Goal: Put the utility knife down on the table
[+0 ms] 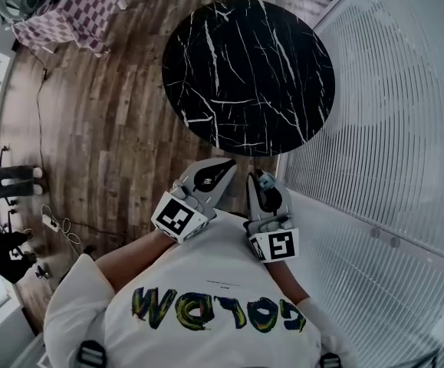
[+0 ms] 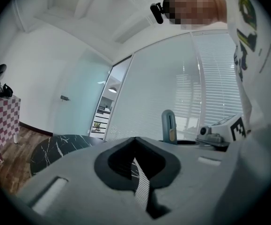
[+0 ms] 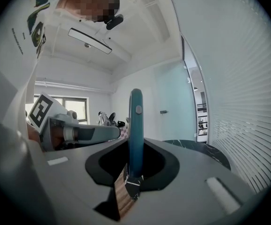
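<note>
The jaws of the right gripper (image 3: 131,165) clamp the blue utility knife (image 3: 135,125) upright, black table (image 3: 198,147) beyond.

Below me runs a wood-plank floor (image 1: 106,129), with a thin dark cable (image 1: 41,121) trailing across it and a white power strip (image 1: 50,221) lying among looped cords at my left. In the far left corner, a checkered cloth (image 1: 83,6) drapes a small stand, with dark gear (image 1: 14,2) on top. To my right, a white slatted blind (image 1: 398,113) fills the wall. A long ceiling lamp (image 3: 89,41) hangs overhead.
</note>
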{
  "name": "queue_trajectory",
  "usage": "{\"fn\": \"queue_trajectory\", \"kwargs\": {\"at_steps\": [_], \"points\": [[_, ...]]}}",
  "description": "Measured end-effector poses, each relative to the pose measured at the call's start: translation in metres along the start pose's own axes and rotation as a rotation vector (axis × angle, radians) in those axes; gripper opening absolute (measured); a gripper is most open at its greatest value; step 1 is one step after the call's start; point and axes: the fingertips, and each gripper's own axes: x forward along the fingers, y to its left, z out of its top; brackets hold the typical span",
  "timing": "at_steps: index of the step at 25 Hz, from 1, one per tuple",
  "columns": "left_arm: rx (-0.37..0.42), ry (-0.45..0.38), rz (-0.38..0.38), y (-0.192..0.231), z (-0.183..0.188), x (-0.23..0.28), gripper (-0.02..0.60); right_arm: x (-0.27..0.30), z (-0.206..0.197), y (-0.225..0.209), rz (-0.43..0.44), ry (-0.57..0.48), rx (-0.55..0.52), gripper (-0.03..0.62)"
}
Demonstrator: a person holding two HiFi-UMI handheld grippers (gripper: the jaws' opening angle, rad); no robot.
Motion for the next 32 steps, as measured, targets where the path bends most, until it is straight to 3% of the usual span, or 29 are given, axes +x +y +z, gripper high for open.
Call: {"fn": "queue_trajectory", "kwargs": {"at_steps": [4,32], "points": [[-0.002,0.052,0.008,0.016,-0.008,0.006,0.002,0.018,0.003,-0.005,0.008,-0.003,0.001,0.06],[0.011,0.041,0.014,0.023,0.001,0.039,0.002,0.027,0.006,-0.041,-0.003,-0.002,0.004,0.06]]}}
